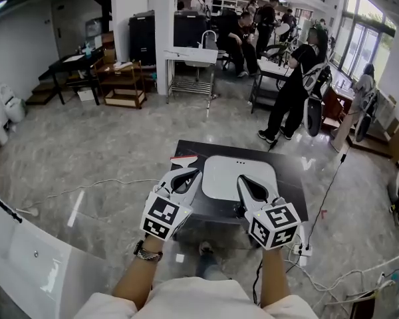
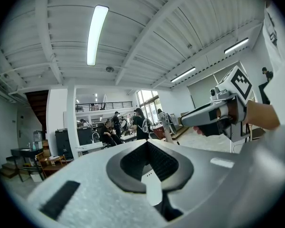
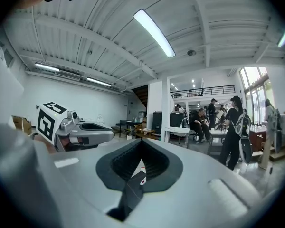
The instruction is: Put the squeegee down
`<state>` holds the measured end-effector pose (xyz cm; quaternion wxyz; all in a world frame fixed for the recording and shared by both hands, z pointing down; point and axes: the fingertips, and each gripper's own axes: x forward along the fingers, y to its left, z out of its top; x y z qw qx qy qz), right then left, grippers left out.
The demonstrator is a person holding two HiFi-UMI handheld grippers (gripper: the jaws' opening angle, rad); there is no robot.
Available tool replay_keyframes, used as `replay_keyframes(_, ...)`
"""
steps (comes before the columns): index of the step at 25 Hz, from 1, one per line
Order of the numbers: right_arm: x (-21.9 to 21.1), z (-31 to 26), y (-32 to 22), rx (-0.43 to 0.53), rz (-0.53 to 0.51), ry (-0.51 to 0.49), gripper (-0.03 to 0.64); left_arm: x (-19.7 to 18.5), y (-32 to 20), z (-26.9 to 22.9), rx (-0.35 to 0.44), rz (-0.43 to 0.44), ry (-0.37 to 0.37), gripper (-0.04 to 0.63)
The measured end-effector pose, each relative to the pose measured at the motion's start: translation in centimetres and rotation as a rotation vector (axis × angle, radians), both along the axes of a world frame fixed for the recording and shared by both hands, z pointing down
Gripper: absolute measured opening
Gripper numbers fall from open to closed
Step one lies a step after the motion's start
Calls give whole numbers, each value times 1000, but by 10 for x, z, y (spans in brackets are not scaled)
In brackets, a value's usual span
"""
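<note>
The squeegee [image 1: 185, 159], black with a red strip, lies on the dark table [image 1: 294, 173] at its back left corner, just left of a white sink basin [image 1: 221, 169]. My left gripper [image 1: 194, 173] hovers level above the table's left part, a little nearer than the squeegee, shut with nothing in it. To its right my right gripper [image 1: 241, 180] hangs over the basin's near edge, its fingers together and empty. From the left gripper view [image 2: 147, 142] the right gripper [image 2: 189, 120] shows alongside; from the right gripper view [image 3: 141, 141] the left gripper [image 3: 109, 136] does.
A white tub [image 1: 26, 261] stands at the lower left. A power strip [image 1: 303, 248] and cables lie on the floor right of the table. A person in black [image 1: 291, 92] stands beyond the table; more people, desks and shelves fill the back.
</note>
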<state>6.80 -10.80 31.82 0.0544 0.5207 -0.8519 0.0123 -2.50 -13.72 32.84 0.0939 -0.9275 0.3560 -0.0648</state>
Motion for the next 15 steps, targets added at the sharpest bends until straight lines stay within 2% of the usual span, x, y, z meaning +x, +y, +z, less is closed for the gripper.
replay_keyframes(15,1,4,-5,-12,3,5,6,-4,-3,2,-17,-15,-9,5)
